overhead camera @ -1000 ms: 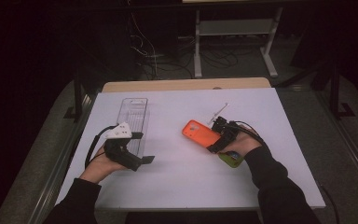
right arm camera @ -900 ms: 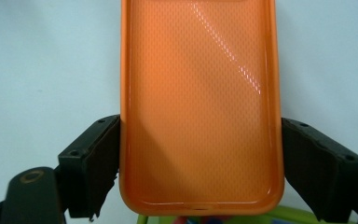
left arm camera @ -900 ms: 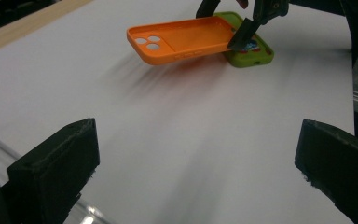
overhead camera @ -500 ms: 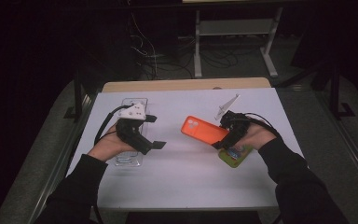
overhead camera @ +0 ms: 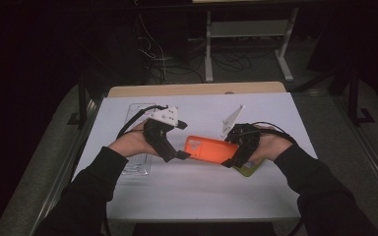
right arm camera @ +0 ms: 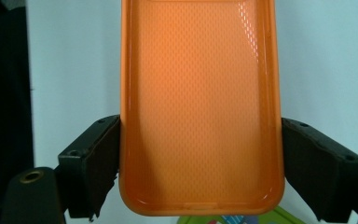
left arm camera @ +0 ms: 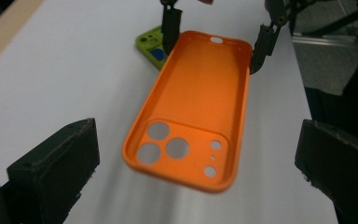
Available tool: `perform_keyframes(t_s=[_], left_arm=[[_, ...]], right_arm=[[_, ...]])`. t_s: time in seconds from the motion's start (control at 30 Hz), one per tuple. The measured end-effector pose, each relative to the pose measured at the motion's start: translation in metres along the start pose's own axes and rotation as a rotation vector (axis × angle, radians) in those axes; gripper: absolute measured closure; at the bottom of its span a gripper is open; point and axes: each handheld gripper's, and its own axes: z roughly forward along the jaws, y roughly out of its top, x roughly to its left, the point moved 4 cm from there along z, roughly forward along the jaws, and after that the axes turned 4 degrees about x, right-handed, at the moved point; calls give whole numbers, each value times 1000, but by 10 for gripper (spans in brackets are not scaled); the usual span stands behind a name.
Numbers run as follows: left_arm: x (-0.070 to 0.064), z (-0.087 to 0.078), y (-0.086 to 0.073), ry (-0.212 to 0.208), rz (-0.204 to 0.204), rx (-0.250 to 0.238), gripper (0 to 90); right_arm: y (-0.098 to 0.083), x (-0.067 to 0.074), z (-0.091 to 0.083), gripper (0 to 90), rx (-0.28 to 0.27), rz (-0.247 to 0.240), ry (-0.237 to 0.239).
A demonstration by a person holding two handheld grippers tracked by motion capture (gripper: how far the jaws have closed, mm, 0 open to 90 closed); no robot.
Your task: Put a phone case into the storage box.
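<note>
Here the right gripper (overhead camera: 230, 162) clamps the orange case (overhead camera: 210, 149) by its long edges, above the desk (overhead camera: 202, 191). The left gripper (overhead camera: 182, 155) is open, its jaws apart at the case's camera end.

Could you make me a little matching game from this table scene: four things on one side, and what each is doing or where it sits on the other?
Things:
1. orange phone case
2. green phone case
3. left tongs
4. clear plastic tray

States:
A. lying flat on the white table, under the right hand
B. open, jaws wide on either side of the camera-hole end
C. held off the table, clamped across its width by the right tongs
D. lying by the table's left edge, under the left forearm

Pairs: 1-C, 2-A, 3-B, 4-D
</note>
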Motion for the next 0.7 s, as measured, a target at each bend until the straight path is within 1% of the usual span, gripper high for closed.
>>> perform_keyframes(t_s=[0.07,0.1,0.13,0.2,0.27,0.37,0.4,0.43,0.5,0.57,0.6,0.67,0.7], left_arm=[[-3,6,1,-16,13,30,0],[-4,9,1,-25,23,45,0],[-4,12,1,-22,33,52,0],[-5,17,0,-25,54,78,0],[-7,22,-1,-45,57,93,0],[-10,26,-1,-59,64,110,0],[-11,28,-1,-63,63,116,0],[-12,28,-1,-65,64,119,0],[-12,30,-3,-62,61,139,0],[-12,32,-5,-65,67,159,0],[-13,33,-5,-68,62,161,0],[-13,34,-5,-70,74,182,0],[-13,35,-5,-72,73,183,0]], right_arm=[[5,5,-2,153,17,-27,12],[5,5,-2,153,17,-27,12],[8,7,-3,153,25,-39,17],[9,8,-4,153,28,-47,18],[13,11,-5,153,29,-61,25],[18,13,-7,153,36,-79,31],[19,14,-7,153,38,-85,27],[20,14,-8,153,39,-87,31],[22,15,-9,153,45,-94,26],[23,15,-10,152,42,-98,28],[24,15,-10,152,41,-102,29],[25,16,-10,152,46,-109,31],[25,16,-10,152,44,-110,31]])
